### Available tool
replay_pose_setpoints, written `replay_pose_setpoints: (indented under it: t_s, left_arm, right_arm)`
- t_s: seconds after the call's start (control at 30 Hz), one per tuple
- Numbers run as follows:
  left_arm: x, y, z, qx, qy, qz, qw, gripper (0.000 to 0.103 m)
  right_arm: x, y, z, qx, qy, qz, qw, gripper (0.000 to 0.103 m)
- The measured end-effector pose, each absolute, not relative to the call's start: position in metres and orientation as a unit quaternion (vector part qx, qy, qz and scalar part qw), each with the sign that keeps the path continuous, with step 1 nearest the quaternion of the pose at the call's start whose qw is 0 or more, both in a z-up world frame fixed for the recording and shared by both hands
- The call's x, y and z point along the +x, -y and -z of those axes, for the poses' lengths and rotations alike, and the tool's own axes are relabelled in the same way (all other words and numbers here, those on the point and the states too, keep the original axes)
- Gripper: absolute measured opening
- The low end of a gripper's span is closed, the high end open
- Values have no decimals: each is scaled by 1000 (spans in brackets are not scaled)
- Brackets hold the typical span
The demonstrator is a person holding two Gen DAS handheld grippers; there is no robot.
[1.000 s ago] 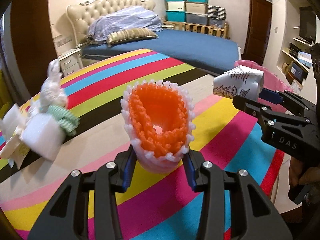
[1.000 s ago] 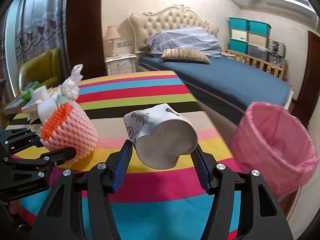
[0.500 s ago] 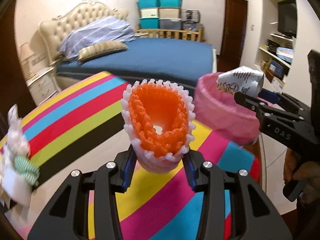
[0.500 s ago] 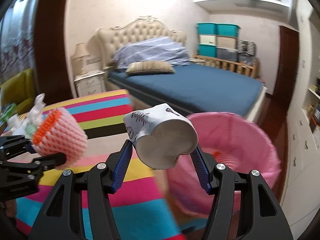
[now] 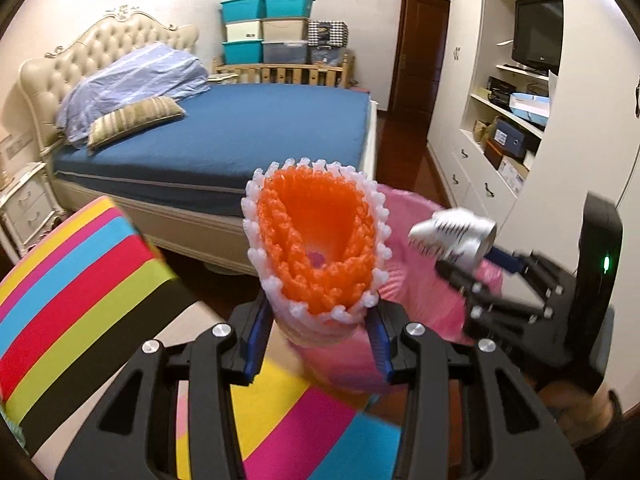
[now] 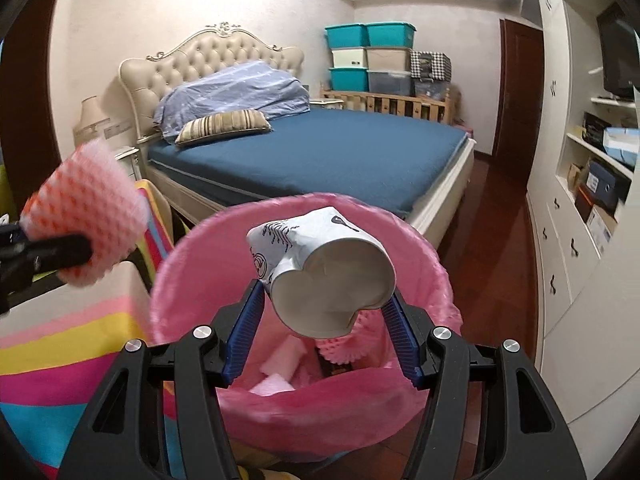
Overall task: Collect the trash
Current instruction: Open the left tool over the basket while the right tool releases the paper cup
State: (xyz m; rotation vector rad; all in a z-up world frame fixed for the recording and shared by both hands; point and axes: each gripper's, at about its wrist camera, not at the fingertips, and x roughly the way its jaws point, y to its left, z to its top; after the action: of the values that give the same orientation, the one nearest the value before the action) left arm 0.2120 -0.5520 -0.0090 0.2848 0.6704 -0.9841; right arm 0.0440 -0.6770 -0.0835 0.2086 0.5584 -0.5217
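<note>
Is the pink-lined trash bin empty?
Not empty: the pink-lined trash bin already holds pale foam pieces and a pink foam net.

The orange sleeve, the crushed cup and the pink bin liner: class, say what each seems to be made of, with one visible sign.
Orange sleeve: soft foam netting, matt, open mesh with white knobbed edge.
Crushed cup: probably paper, matt white with print, dented and creased.
Pink bin liner: thin plastic film, slightly glossy, wrinkled, translucent.

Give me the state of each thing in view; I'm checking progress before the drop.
Left gripper: shut on the foam fruit net.
Foam fruit net: held, orange inside facing the camera, squeezed.
Right gripper: shut on the paper cup.
Paper cup: held over the bin, crumpled.
Pink-lined bin: open, with some trash already inside.
Door: closed.
</note>
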Motion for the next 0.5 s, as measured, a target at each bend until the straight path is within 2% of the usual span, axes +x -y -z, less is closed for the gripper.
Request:
replay_pose_setpoints:
  t_s: [0.1, 0.17, 0.23, 0.37, 0.43, 0.5]
  left_arm:
    - [217, 582, 12, 131, -320, 472, 811, 43]
    - [221, 600, 14, 128, -326, 478, 805, 48]
    - [225, 614, 17, 123, -335, 476, 804, 67]
    - [225, 614, 21, 132, -325, 460, 816, 71]
    - [227, 599, 22, 133, -321, 447, 824, 81]
    - [231, 572, 20, 130, -314, 437, 833, 86]
  right_arm:
    - [41, 685, 90, 108, -270, 256, 922, 58]
    - [36, 691, 95, 107, -270, 259, 921, 58]
    - [36, 693, 96, 105, -271, 259, 921, 74]
    - [26, 694, 96, 108, -264, 259, 923, 74]
    - [21, 690, 95, 112, -261, 261, 923, 74]
    - [16, 687, 93, 120, -255, 262, 923, 75]
